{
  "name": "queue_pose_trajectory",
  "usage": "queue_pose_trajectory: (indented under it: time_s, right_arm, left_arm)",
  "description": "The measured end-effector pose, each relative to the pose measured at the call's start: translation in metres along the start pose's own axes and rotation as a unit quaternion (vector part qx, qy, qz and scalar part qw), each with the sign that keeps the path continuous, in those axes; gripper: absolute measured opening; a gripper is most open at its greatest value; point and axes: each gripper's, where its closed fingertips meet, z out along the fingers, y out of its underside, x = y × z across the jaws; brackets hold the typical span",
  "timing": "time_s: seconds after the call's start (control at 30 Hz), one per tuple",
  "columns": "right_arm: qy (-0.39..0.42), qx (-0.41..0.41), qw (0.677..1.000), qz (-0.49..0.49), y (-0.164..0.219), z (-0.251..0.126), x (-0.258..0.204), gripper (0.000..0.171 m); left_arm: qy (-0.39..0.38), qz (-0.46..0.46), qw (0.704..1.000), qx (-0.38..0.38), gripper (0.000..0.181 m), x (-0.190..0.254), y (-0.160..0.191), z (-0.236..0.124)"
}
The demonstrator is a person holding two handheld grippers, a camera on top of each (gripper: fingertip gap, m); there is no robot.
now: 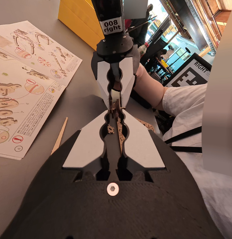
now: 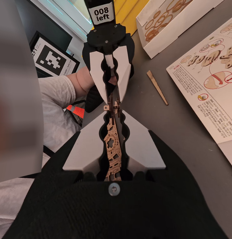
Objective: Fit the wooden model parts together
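Observation:
A small wooden assembly [image 1: 114, 109] of dark-edged laser-cut plates on a cross pin hangs in the air between both grippers. My left gripper [image 1: 115, 112] comes from below in its own view and is shut on the near end. My right gripper [image 1: 115, 103] comes from above and is shut on the far end. In the right wrist view the right gripper [image 2: 113, 112] holds the assembly [image 2: 112, 108] from below, tip to tip with the left gripper [image 2: 113, 102]. A small loose wooden gear [image 1: 110, 129] lies on the table below.
A laser-cut wooden sheet [image 2: 112, 148] lies on the grey table under the grippers. An open instruction booklet [image 1: 28, 77] and a wooden stick [image 1: 59, 135] lie beside them. A yellow box [image 1: 79, 19] and a white box [image 2: 164, 47] of rubber bands stand behind. A person's arms hold the grippers. The tips of both grippers are at nearly the same place.

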Motion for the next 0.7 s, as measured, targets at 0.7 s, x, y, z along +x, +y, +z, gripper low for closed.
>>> queue_pose_trajectory:
  time_s: [0.7]
  right_arm:
    - [0.022,-0.009,0.999,-0.047,-0.001,0.000,-0.005,0.015]
  left_arm:
    - [0.001,0.032,0.999,-0.012,0.013,0.005,0.002,0.002]
